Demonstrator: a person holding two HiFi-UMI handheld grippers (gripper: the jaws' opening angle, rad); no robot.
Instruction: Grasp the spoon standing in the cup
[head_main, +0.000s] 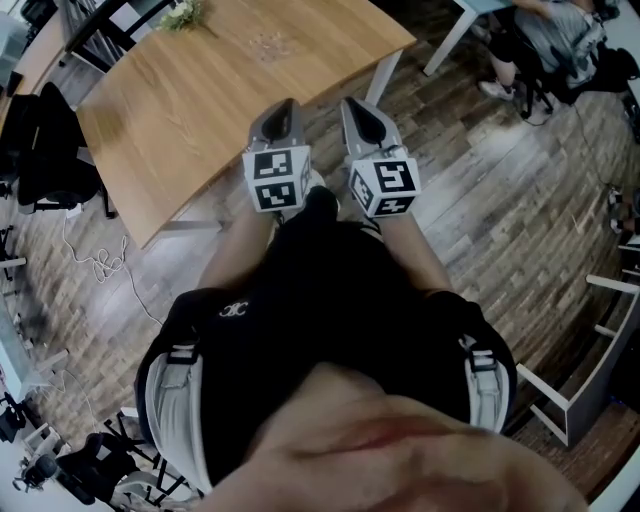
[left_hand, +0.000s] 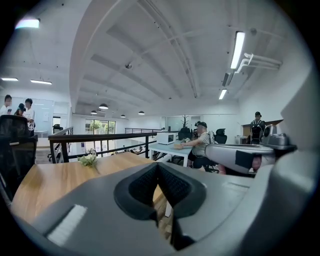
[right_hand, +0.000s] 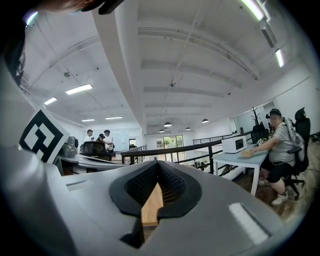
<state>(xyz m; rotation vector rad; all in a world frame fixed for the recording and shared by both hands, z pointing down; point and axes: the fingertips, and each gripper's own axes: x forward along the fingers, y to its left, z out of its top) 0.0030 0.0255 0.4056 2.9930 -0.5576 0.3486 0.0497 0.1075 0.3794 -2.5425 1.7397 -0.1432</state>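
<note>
No cup or spoon shows in any view. In the head view both grippers are held side by side in front of the person, over the wooden floor at the near edge of a wooden table (head_main: 200, 100). The left gripper (head_main: 285, 105) points at the table edge, its jaws closed tip to tip with nothing between them (left_hand: 158, 167). Just to its right, the right gripper (head_main: 352, 103) is also shut and empty (right_hand: 158, 165). A small bunch of flowers (head_main: 180, 14) lies at the table's far end, and the left gripper view also catches the flowers (left_hand: 88, 160).
A black office chair (head_main: 45, 150) stands left of the table, with cables (head_main: 100, 265) on the floor near it. A person sits at a white desk (head_main: 560, 40) at the upper right. A white frame (head_main: 600, 370) stands at the right. A dark railing (left_hand: 100, 137) runs behind the table.
</note>
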